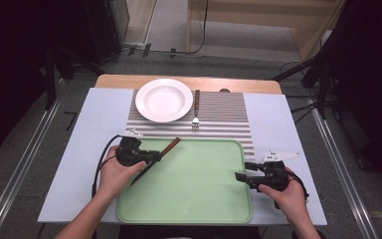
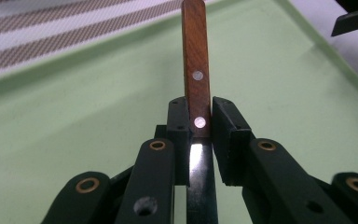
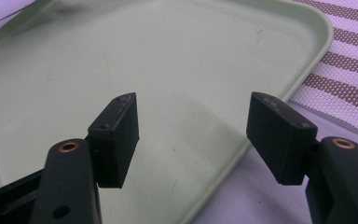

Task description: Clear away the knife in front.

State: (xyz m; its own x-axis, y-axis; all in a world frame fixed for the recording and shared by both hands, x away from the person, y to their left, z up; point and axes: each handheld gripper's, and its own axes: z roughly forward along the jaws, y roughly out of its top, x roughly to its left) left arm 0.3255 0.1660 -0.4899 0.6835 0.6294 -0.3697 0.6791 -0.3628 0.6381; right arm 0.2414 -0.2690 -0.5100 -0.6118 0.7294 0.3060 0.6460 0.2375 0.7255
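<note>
We see the wooden-handled knife point(image 2: 196, 70) clamped between the jaws of the left gripper point(image 2: 199, 122), held over the left part of the green tray point(image 1: 204, 199). Our right gripper point(image 3: 193, 135) hangs over the tray's right edge, jaws wide apart and empty. Beyond lie a striped placemat point(image 1: 229, 114), white plate point(image 1: 163, 100) and fork point(image 1: 196, 110).

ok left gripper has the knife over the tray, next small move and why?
Probably carry the knife up toward the striped placemat, beside the plate. The left gripper is shut on its wooden handle above the green tray, and the fork already lies there. The right gripper is open.
</note>
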